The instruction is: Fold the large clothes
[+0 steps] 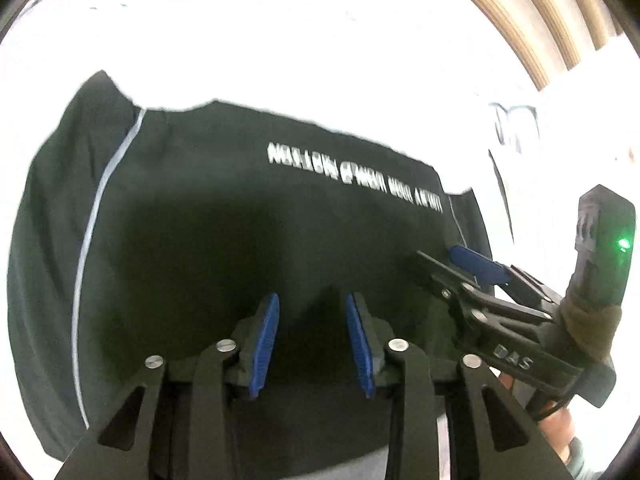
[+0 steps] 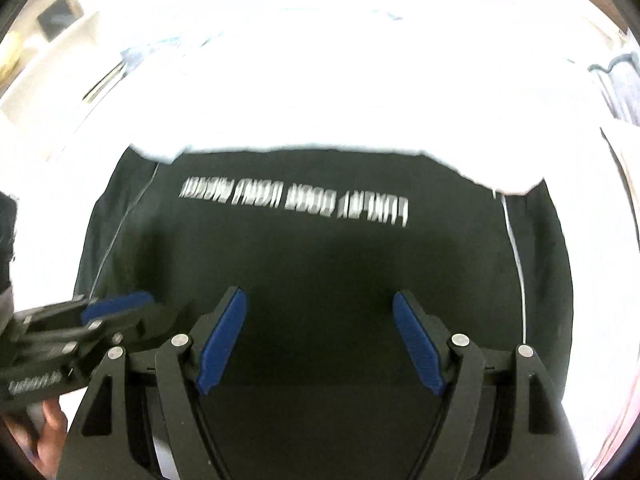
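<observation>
A black garment (image 1: 224, 232) with a line of white lettering and thin pale side stripes lies flat on a white surface; it also fills the right wrist view (image 2: 320, 264). My left gripper (image 1: 312, 308) hovers over its near part, jaws partly apart, holding nothing. My right gripper (image 2: 320, 312) is wide open over the garment's near middle, empty. The right gripper also shows at the right of the left wrist view (image 1: 460, 258). The left gripper shows at the left edge of the right wrist view (image 2: 116, 304).
The white surface (image 1: 320, 48) extends beyond the garment on all far sides, overexposed. A slatted wooden panel (image 1: 532, 12) stands at the far right. A hand (image 2: 48, 432) grips the left tool's handle.
</observation>
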Demonstrator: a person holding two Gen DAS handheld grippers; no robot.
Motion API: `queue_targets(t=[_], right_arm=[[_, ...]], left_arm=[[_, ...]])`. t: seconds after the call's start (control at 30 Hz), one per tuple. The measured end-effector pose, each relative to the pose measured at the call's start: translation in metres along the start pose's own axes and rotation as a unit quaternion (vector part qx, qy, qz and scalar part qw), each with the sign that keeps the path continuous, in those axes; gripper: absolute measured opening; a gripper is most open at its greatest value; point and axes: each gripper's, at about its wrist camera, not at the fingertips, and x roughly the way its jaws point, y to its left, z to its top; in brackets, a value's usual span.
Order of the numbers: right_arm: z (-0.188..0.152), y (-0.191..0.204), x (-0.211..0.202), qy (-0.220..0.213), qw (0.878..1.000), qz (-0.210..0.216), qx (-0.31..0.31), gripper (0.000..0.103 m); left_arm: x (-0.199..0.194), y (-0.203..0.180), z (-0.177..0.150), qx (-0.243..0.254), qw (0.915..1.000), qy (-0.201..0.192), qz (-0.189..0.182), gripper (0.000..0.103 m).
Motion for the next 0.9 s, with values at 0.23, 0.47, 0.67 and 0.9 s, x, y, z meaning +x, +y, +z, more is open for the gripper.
queue_targets(t=[0.23, 0.47, 0.67, 0.9], right_arm=[[0.009, -0.008, 0.076, 0.061, 0.998, -0.023, 0.009, 0.083], [-0.004, -0.006, 0.04, 0.039, 0.999, -0.001, 0.023, 0.083], [-0.055, -0.002, -0.035, 0.003, 0.998, 0.054, 0.014, 0.083], [-0.106, 0.007, -0.014, 0.061, 0.998, 0.022, 0.004, 0.083]], left_arm=[[0.068, 0.035, 0.03, -0.025, 0.9976, 0.048, 0.042, 0.039], [0.041, 0.024, 0.022, 0.002, 0.9989, 0.038, 0.029, 0.039], [-0.026, 0.023, -0.013, 0.049, 0.9986, 0.017, 0.016, 0.04], [-0.02, 0.046, -0.073, 0.016, 0.9983, 0.038, 0.04, 0.04]])
